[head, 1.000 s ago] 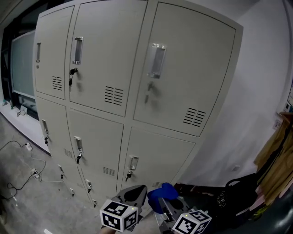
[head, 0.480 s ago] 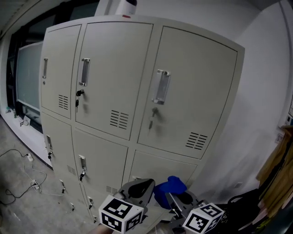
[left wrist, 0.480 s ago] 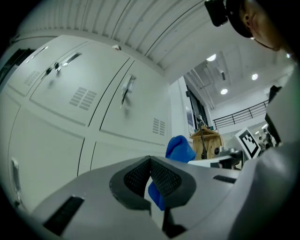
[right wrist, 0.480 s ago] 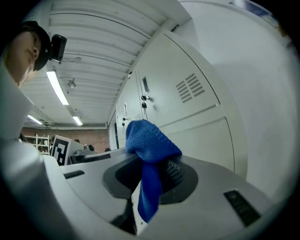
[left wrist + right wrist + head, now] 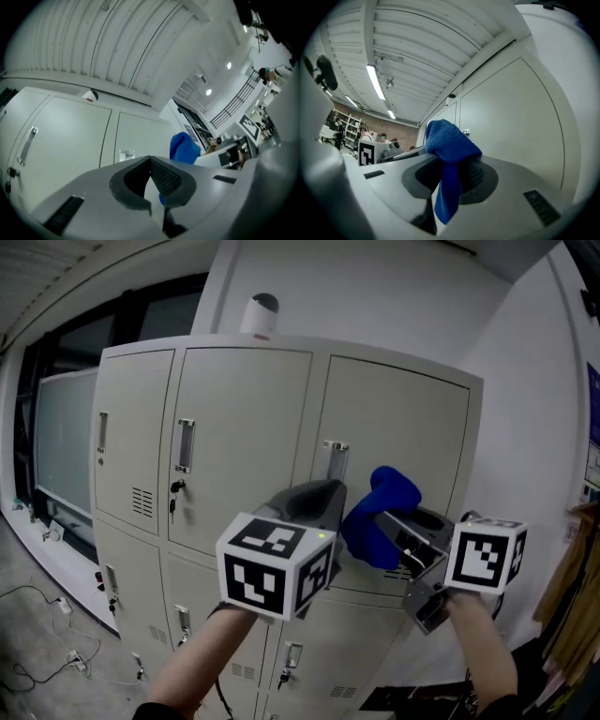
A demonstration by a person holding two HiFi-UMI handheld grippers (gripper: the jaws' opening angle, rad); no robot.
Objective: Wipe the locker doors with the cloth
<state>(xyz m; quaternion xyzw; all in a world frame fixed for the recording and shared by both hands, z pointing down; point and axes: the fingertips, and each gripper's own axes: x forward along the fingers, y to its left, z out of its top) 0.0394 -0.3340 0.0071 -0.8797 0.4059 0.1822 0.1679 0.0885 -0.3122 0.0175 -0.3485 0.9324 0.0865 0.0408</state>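
Observation:
A grey bank of lockers point(image 5: 248, 418) fills the head view, and its upper right door point(image 5: 412, 437) stands straight ahead with a metal handle point(image 5: 335, 461). My right gripper point(image 5: 377, 521) is raised in front of that door and is shut on a blue cloth point(image 5: 381, 510). In the right gripper view the blue cloth point(image 5: 450, 150) bulges above the jaws and hangs down between them, a short way from the door point(image 5: 511, 122). My left gripper point(image 5: 317, 501) is held up beside it, shut with nothing in it. Its tips point(image 5: 150, 160) meet below the handle point(image 5: 126, 154).
A white rounded object point(image 5: 262, 313) sits on top of the lockers. Dark windows point(image 5: 52, 427) run along the left, and a white wall point(image 5: 530, 409) closes the right side. Cables point(image 5: 37, 610) lie on the floor at lower left. Lower doors point(image 5: 187, 615) carry keys.
Both grippers have risen from the bottom edge of the view to the level of the upper doors. The view has tilted up, and the cloth stays in the right gripper.

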